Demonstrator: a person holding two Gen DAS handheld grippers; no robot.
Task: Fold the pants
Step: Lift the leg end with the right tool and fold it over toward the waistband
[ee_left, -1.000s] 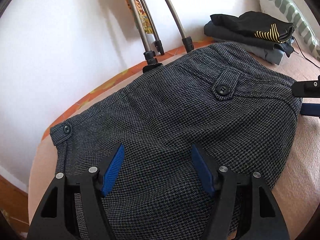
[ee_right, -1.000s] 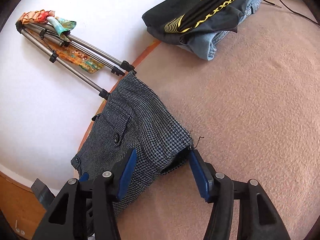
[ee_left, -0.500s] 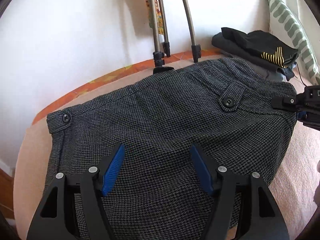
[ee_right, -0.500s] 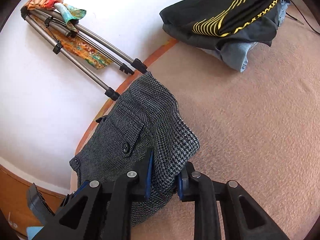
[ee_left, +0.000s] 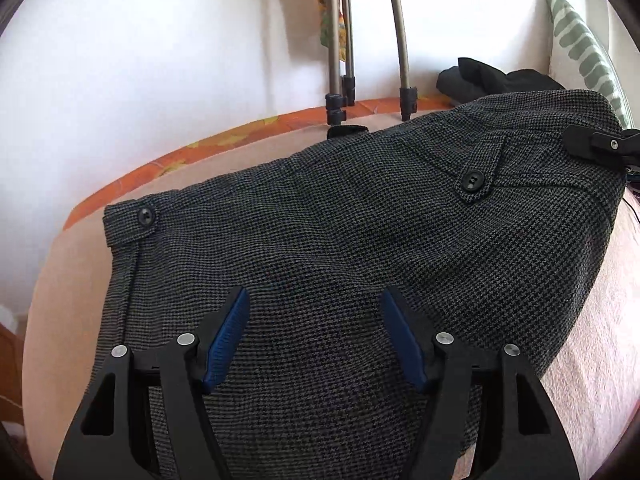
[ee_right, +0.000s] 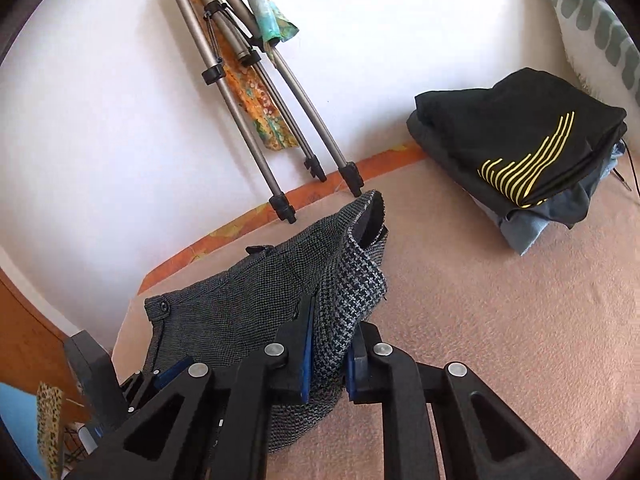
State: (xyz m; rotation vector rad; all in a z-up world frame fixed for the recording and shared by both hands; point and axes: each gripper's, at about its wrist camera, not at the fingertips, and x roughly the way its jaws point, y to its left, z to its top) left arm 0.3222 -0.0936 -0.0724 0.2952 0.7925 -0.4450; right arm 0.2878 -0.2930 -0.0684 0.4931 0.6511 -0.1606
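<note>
Dark grey houndstooth pants (ee_left: 340, 248) lie folded on a pink blanket, waistband toward the wall, with a buttoned pocket flap (ee_left: 474, 180). My left gripper (ee_left: 314, 340) is open and hovers just over the near part of the pants. My right gripper (ee_right: 328, 354) is shut on the right edge of the pants (ee_right: 348, 292) and holds that edge lifted off the blanket. The right gripper also shows at the right edge of the left wrist view (ee_left: 600, 146).
A tripod (ee_right: 256, 92) leans on the white wall behind the pants. A stack of folded clothes (ee_right: 532, 152) sits at the back right. A striped pillow (ee_left: 584, 44) is at the far right. The pink blanket (ee_right: 500, 320) stretches to the right.
My right gripper closed on the right edge of the pants and raised it. The left gripper stayed open over the pants and shifted a little.
</note>
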